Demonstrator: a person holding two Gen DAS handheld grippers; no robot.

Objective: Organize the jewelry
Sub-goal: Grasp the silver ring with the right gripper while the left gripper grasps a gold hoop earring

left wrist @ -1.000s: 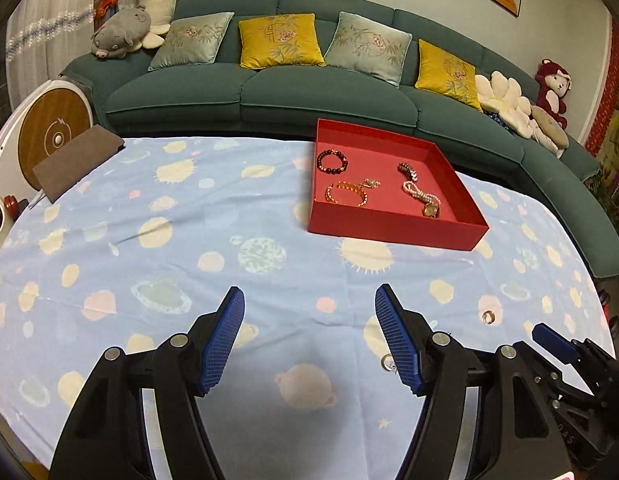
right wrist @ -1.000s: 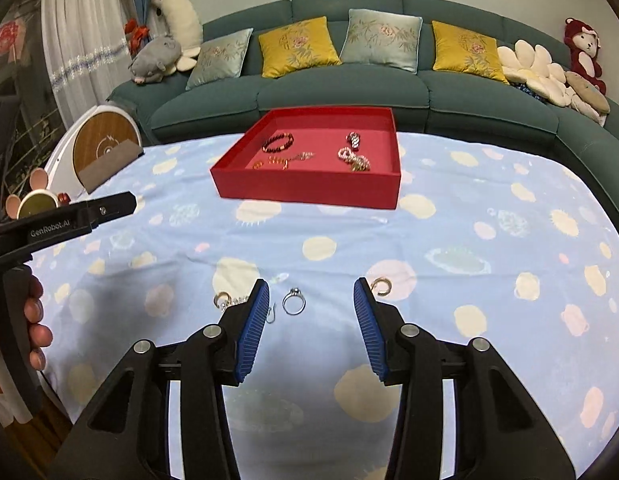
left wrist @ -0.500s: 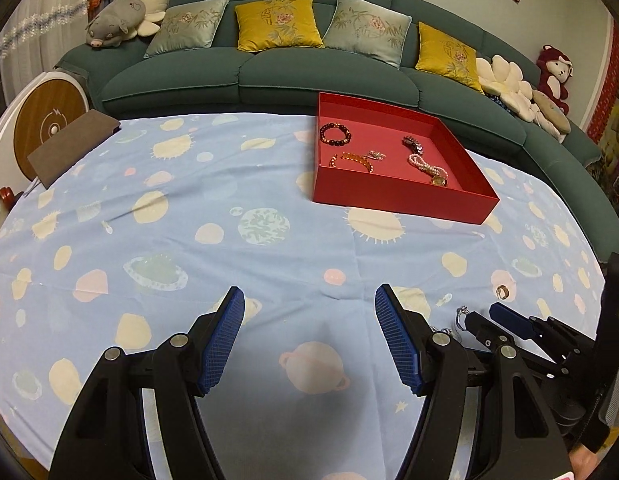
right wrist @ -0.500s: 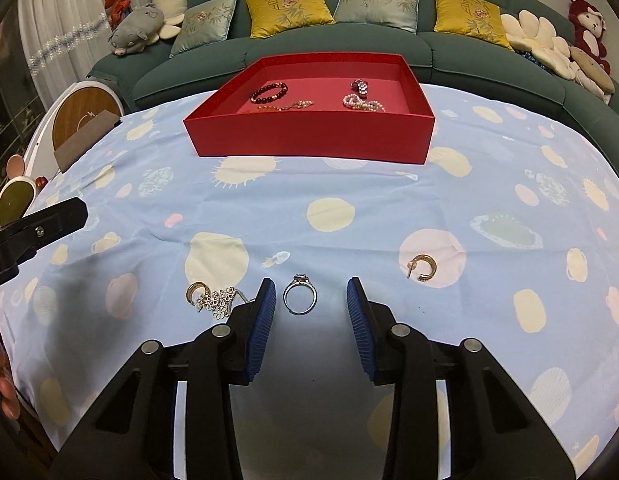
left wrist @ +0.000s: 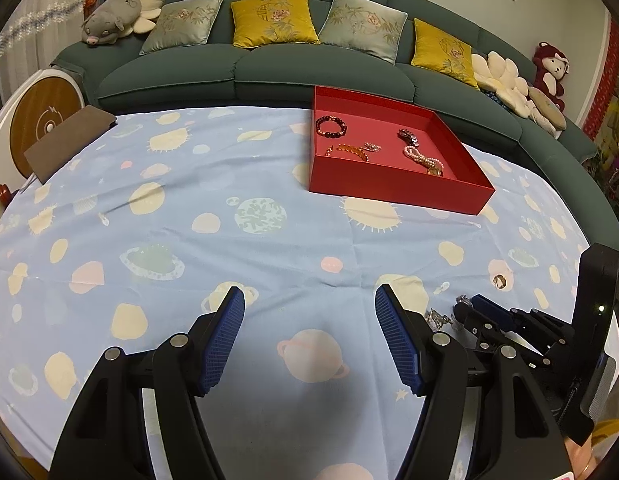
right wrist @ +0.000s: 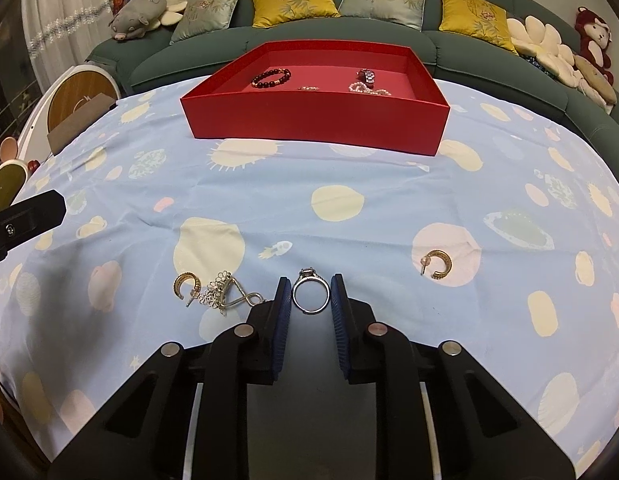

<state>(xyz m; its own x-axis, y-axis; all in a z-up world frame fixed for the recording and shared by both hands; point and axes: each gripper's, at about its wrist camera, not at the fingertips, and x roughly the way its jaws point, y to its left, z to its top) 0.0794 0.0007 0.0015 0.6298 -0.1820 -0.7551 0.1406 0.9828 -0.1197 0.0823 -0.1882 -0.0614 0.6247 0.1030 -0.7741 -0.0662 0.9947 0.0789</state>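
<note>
Right wrist view: right gripper (right wrist: 310, 300) low over the tablecloth (right wrist: 349, 168), blue pads (right wrist: 283, 308) drawn in narrow, one on each side of a silver ring (right wrist: 308, 295). The ring lies flat on the cloth between the pads; whether the pads touch its band, cannot tell. Left of the gripper, just beside the left pad, a silver tangle of small pieces (right wrist: 225, 294), and touching that on its far left a gold hoop earring (right wrist: 187, 285). A second gold hoop earring (right wrist: 437, 264) lies well apart to the right, on a pale pink spot of the cloth.

Left wrist view: left gripper (left wrist: 309, 320) hovers over bare cloth, jaws spread wide, nothing between them. The right gripper's fingers show at the right edge (left wrist: 489, 312), with the silver tangle just in front of this gripper's right finger.

Farther out, right wrist view: red tray (right wrist: 317, 120) sits on the cloth toward the far edge. Inside it, a dark bead bracelet (right wrist: 270, 78) at left, a small gold piece (right wrist: 308, 88) in the middle, a pearl strand (right wrist: 367, 89) and a dark linked piece (right wrist: 366, 75) at right. The left wrist view also shows an amber bead bracelet (left wrist: 347, 151) near the tray's front wall.

Behind the table: green sofa (right wrist: 489, 60) with cushions.
</note>
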